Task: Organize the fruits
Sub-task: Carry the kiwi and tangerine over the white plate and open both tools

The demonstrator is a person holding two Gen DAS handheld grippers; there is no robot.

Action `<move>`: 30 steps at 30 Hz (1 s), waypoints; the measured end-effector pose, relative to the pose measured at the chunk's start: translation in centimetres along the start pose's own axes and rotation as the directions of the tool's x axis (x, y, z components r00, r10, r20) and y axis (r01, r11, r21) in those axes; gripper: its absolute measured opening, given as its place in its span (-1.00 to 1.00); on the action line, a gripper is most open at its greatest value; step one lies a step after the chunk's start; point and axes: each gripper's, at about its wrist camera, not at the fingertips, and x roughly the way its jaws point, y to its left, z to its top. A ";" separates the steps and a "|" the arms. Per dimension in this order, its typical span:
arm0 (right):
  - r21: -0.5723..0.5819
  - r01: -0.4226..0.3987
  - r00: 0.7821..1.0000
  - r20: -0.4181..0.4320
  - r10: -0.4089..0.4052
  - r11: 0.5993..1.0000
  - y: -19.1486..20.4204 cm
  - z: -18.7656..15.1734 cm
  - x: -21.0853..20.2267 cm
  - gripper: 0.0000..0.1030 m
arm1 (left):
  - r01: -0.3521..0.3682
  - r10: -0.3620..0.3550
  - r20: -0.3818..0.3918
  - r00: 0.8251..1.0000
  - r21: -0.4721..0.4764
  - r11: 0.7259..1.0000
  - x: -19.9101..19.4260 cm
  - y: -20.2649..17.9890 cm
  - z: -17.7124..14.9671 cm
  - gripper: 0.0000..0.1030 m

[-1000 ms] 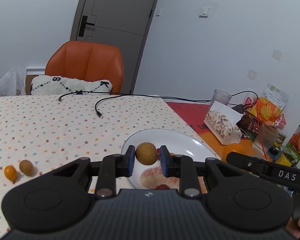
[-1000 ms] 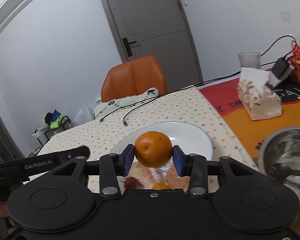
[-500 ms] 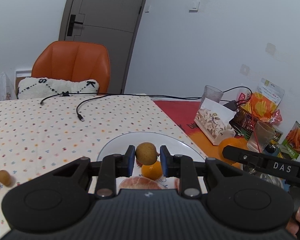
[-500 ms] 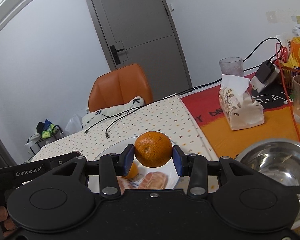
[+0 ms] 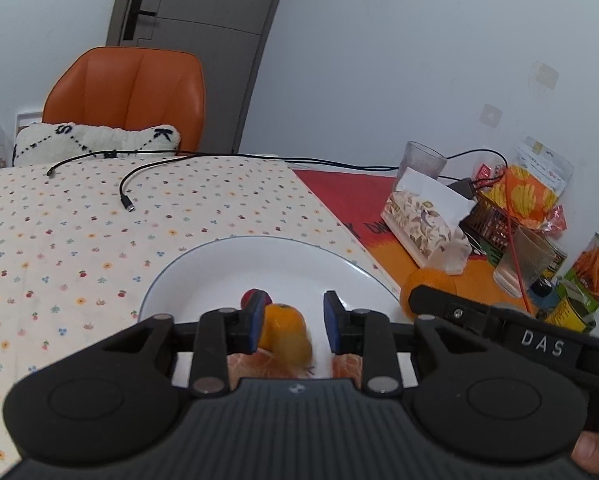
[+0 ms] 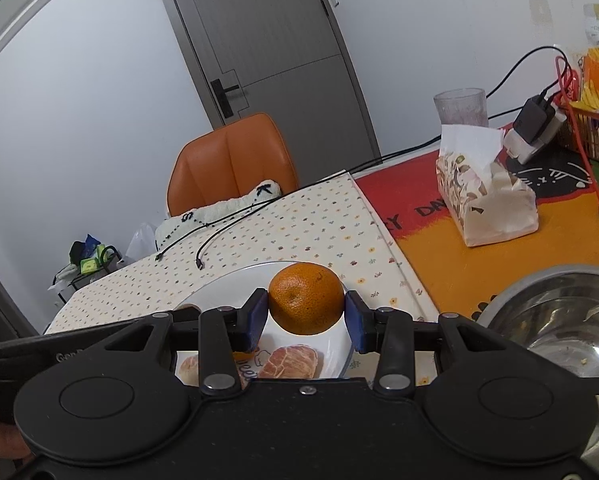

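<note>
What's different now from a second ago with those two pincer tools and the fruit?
The left gripper has let go of the small brown fruit: its jaws are opening and the fruit is a blur dropping toward the white plate. Both tools have moved in over the plate. The right gripper still clamps the orange.
</note>
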 end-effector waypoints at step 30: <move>-0.009 -0.059 0.998 -0.007 0.059 0.998 3.3 0.4 1.8 -0.11 | -0.221 0.229 0.074 0.971 -0.098 0.970 -6.4 7.2 -0.4 0.58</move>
